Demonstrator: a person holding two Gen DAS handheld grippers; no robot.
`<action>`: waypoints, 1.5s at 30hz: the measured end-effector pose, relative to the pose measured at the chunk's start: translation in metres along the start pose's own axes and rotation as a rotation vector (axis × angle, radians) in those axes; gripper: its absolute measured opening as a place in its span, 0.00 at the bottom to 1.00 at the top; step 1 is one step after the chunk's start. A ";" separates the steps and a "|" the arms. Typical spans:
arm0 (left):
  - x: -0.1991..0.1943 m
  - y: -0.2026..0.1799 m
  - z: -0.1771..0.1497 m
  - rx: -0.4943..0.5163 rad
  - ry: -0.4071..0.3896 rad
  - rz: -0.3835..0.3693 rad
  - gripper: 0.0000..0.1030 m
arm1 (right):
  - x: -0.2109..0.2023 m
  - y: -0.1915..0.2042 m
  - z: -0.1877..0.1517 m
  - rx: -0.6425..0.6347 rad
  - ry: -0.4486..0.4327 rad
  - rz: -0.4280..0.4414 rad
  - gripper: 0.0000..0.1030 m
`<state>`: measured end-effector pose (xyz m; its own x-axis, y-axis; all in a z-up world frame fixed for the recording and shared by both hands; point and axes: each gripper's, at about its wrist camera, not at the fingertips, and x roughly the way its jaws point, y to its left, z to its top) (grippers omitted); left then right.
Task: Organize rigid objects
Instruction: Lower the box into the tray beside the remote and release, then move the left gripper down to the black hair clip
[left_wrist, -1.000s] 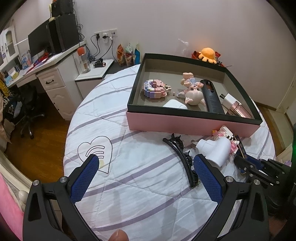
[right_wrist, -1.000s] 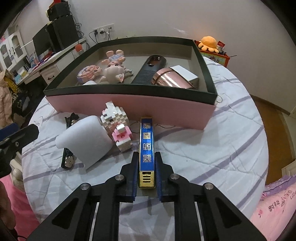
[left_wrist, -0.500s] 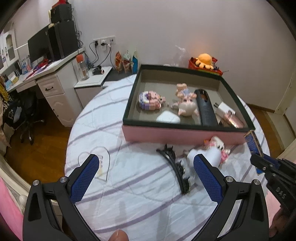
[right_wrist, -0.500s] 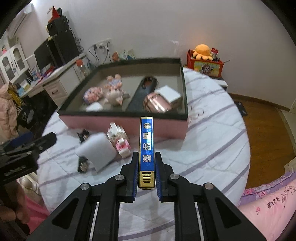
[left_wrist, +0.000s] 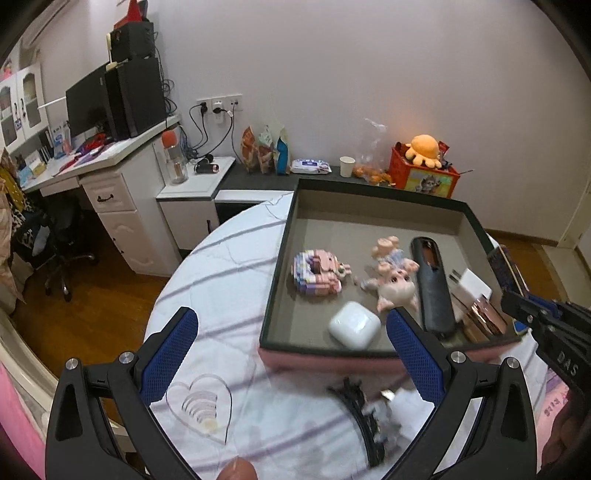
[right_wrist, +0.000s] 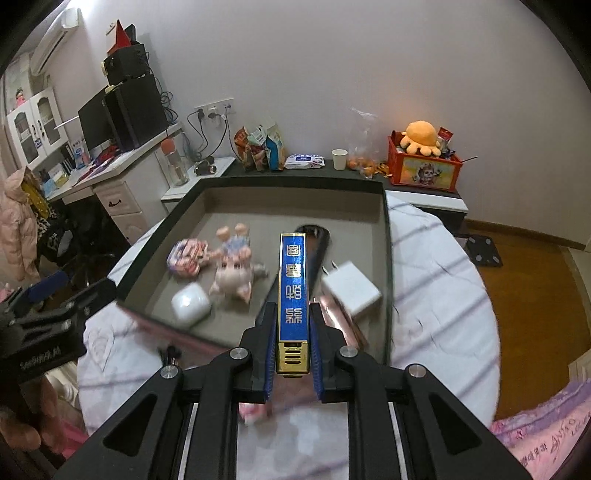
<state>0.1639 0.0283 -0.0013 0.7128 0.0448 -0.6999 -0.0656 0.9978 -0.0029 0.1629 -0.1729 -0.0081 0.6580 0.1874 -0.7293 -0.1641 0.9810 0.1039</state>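
Four gold seal-script characters run down the face of the blue box, which ends in a gold slotted cap at its near end; the characters cannot be read with confidence. White lettering shows on the body of each gripper as seen from the other's camera, too blurred to read in full. Writing on the pink bedding at 4 o'clock in the right wrist view is also illegible.

Right gripper: fingers closed flat against both long sides of the blue box, which points forward along them. It is held raised over the near right part of the tray, above the black remote and beside the white charger.

Left gripper: blue pads spread wide, holding nothing. It hangs above the striped tablecloth at the tray's near left corner, tilted downward.

Tray contents, left wrist view: block-built toy at 9 o'clock, pig doll at centre, white earbud case at 6 o'clock, rose-gold item at 4 o'clock.

Outside the tray, on the cloth: black hair clip at the near side and a clear heart-shaped piece at 7 o'clock.
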 end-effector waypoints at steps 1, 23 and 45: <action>0.005 0.000 0.003 0.000 0.001 0.004 1.00 | 0.006 0.000 0.004 0.003 0.004 0.005 0.15; 0.036 -0.001 0.003 -0.003 0.048 -0.009 1.00 | 0.069 0.019 0.009 -0.023 0.077 0.050 0.69; -0.037 -0.003 -0.050 0.003 0.044 -0.055 1.00 | -0.037 -0.017 -0.052 0.114 0.003 -0.026 0.84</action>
<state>0.1025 0.0211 -0.0108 0.6839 -0.0125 -0.7295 -0.0247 0.9989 -0.0403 0.1037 -0.1993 -0.0182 0.6587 0.1619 -0.7348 -0.0625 0.9850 0.1610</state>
